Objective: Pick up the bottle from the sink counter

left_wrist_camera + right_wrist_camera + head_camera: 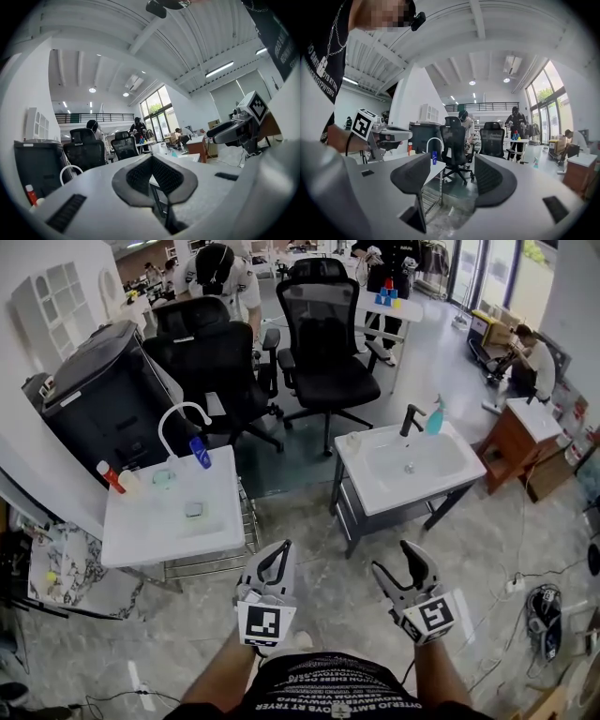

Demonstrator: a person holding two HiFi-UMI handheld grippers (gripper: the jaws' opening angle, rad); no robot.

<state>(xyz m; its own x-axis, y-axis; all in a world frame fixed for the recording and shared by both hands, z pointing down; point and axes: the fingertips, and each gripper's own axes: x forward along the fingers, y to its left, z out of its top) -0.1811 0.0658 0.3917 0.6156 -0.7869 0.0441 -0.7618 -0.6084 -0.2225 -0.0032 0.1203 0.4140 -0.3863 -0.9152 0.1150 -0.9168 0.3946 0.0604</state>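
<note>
Right gripper: fingers apart, nothing between them. Left gripper: at left, held level, marker cube on top. White sink surface beyond, carrying curved white faucet, blue bottle, red bottle. Black office chairs behind. Teal spray bottle at far right.

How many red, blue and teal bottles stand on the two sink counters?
Red bottle: 1
Blue bottle: 1
Teal spray bottle: 1
Total: 3
</note>
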